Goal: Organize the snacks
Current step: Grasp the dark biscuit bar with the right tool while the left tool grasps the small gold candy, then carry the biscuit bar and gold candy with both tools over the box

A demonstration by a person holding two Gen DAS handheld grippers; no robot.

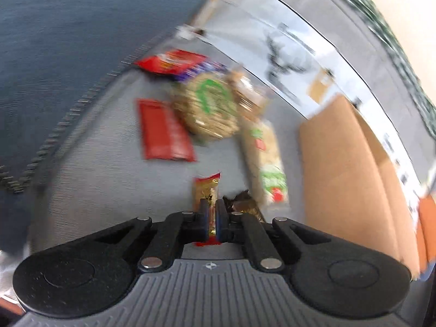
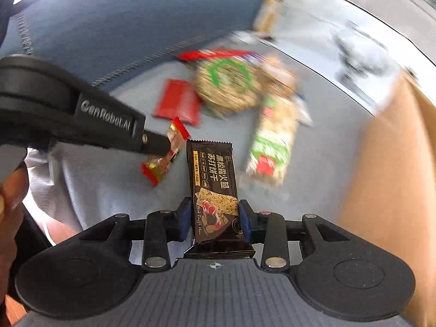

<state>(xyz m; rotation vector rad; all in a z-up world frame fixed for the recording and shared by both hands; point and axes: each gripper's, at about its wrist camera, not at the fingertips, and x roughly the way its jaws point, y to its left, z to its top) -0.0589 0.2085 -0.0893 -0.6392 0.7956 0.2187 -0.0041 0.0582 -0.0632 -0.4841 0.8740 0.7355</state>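
My left gripper point(image 1: 212, 204) is shut on a small red-and-gold snack packet point(image 1: 206, 188), which sticks out past its fingertips. The right wrist view shows that left gripper point(image 2: 160, 147) from the side, pinching the same packet point(image 2: 163, 160) above the grey fabric surface point(image 2: 109, 190). My right gripper point(image 2: 214, 214) has its blue pads on both long edges of a dark brown cracker packet point(image 2: 211, 169). That packet points away from the camera and its near end hangs over the gripper body. The dark wrapper point(image 1: 242, 204) peeks out just right of the left fingers.
Blurred snacks lie beyond: a round green-ringed rice cake pack point(image 2: 226, 84), a flat red packet point(image 2: 177, 103), a long green-and-white pack point(image 2: 272, 147), and a red bag point(image 1: 171, 61) at the back. A cardboard box point(image 2: 395, 163) stands right. A blue cushion point(image 1: 81, 27) rises left.
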